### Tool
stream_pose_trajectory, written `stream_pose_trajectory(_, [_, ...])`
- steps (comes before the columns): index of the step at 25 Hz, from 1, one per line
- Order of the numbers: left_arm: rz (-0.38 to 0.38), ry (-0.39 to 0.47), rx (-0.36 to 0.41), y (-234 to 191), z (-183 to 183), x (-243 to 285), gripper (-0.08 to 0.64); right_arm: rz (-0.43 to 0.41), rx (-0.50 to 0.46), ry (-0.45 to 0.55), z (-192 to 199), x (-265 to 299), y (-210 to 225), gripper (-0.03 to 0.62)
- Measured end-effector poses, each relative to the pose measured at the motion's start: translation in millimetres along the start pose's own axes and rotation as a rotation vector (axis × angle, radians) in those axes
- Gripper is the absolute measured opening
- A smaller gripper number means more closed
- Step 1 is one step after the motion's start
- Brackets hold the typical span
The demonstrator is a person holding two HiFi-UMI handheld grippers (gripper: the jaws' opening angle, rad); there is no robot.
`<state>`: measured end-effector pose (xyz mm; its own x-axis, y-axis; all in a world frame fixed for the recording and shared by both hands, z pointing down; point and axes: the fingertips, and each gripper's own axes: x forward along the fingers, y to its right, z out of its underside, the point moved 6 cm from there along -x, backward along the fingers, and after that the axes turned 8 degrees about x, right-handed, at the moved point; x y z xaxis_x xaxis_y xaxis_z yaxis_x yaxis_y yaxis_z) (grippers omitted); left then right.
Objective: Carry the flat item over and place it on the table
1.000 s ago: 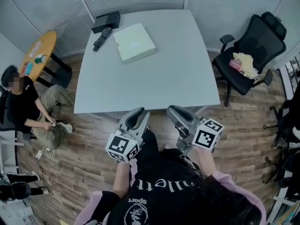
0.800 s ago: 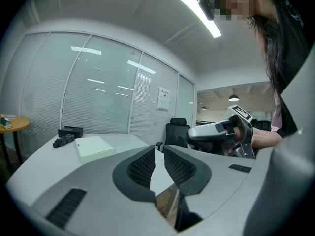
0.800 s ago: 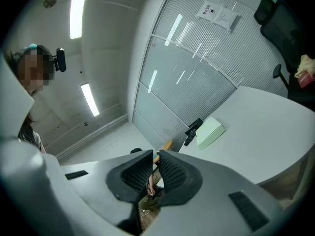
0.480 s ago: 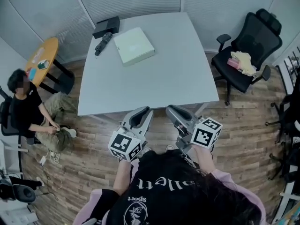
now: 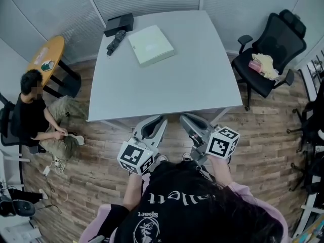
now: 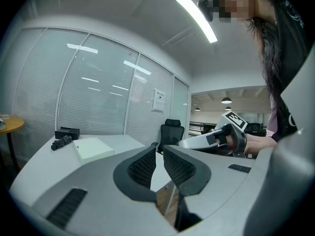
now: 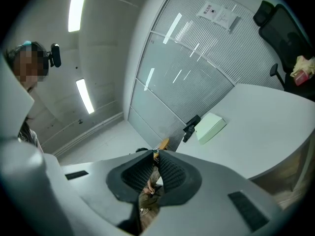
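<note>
Left gripper [image 5: 153, 121] and right gripper [image 5: 188, 119]: fingers [image 6: 142, 167] closed, empty, held just short of the tabletop [image 5: 192, 80]; the flat white item [image 5: 151, 45] rests on its far side, hence no load

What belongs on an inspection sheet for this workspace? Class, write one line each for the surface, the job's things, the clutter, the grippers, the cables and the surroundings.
Surface: white table, mostly bare.
Job's things: flat white box lying on the table's far left part, held by neither gripper.
Clutter: folded black umbrella and black box at the far left corner.
Grippers: left gripper and right gripper both shut, empty, by the table's near edge.
Cables: white cable on the floor beside the seated person.
Surroundings: black office chair with cloth on its seat, orange round table, wood floor.
</note>
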<state>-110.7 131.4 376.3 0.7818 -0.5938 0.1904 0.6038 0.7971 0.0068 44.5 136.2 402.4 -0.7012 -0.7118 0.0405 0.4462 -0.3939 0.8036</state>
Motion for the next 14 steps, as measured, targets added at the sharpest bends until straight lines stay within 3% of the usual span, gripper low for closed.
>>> stream_pose_trajectory(14, [-0.01, 0.003, -0.008, -21.8, 6.0, -41.6, 0.066, 0.018, -0.009, -0.043, 26.8, 31.6, -20.6, 0.044])
